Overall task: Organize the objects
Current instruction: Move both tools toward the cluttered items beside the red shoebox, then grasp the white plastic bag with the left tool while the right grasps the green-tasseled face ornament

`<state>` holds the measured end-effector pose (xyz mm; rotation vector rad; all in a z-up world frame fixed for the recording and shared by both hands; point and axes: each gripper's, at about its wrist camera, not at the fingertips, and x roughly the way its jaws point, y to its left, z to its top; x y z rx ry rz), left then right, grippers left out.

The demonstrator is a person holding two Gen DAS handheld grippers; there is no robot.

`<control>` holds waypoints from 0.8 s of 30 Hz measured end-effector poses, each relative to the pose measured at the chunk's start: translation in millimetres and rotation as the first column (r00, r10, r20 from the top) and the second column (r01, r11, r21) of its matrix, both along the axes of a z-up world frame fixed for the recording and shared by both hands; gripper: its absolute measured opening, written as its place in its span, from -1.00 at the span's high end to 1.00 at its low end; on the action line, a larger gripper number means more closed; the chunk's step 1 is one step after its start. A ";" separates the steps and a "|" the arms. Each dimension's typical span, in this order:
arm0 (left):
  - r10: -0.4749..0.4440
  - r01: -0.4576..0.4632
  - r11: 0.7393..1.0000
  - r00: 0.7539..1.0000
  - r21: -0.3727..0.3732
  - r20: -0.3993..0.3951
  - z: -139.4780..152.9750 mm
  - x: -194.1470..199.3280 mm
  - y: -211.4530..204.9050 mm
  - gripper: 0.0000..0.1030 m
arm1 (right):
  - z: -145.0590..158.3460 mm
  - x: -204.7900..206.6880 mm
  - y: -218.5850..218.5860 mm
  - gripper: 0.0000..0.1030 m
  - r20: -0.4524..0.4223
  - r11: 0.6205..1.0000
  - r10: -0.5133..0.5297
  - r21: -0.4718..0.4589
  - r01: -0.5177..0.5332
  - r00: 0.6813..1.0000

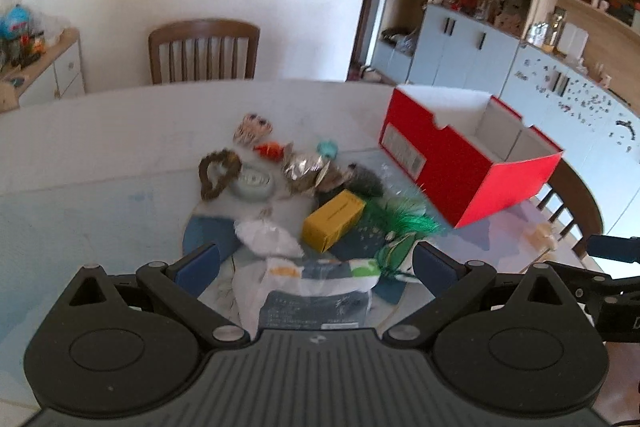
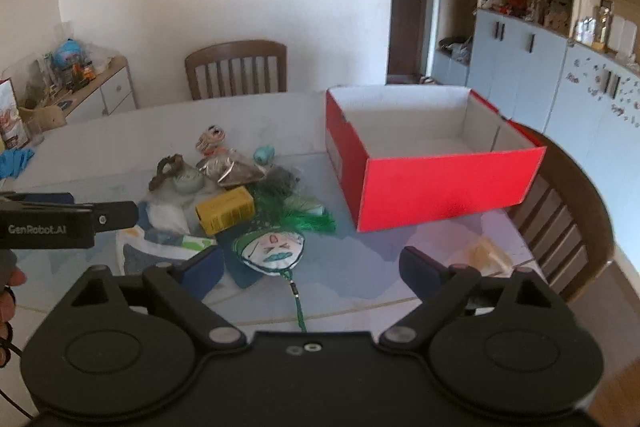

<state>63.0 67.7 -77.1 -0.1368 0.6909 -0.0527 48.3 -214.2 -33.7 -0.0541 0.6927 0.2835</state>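
Looking along the left hand-held gripper [image 1: 316, 263], I see its two blue-padded fingers [image 1: 198, 269] spread wide and holding nothing. Between and just below them lies a white plastic bag [image 1: 312, 291] with dark print. Beyond it, a heap of small things sits on the tabletop [image 1: 100, 147]: a yellow box [image 1: 334, 221], crumpled white paper [image 1: 266, 237], a green feathery piece [image 1: 404, 221], a foil packet [image 1: 302, 169], a brown loop [image 1: 218, 173] and a small striped toy [image 1: 252, 129]. To the right of the heap stands an open red box [image 1: 460, 167] with a white inside, and a wooden chair [image 1: 204, 51] stands at the far edge.

From the right hand-held gripper [image 2: 312, 267], the fingers [image 2: 420, 267] are likewise wide apart and pinch nothing. Ahead and slightly left lies a paper mask [image 2: 272, 251] with a drawn face and green feathers, its green cord [image 2: 298, 303] trailing toward the camera. The yellow box rests just behind the mask. The red box stands ahead to the right, apart from the heap, and nothing shows in the part of its inside that I can see. The other gripper juts in from the left edge, above the white bag.
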 end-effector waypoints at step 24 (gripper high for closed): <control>0.024 -0.031 0.999 0.988 -0.044 -0.153 -67.2 40.4 13.2 -0.99 | -66.2 104.0 24.1 -0.69 -0.196 0.974 0.223 0.021 -0.224 0.955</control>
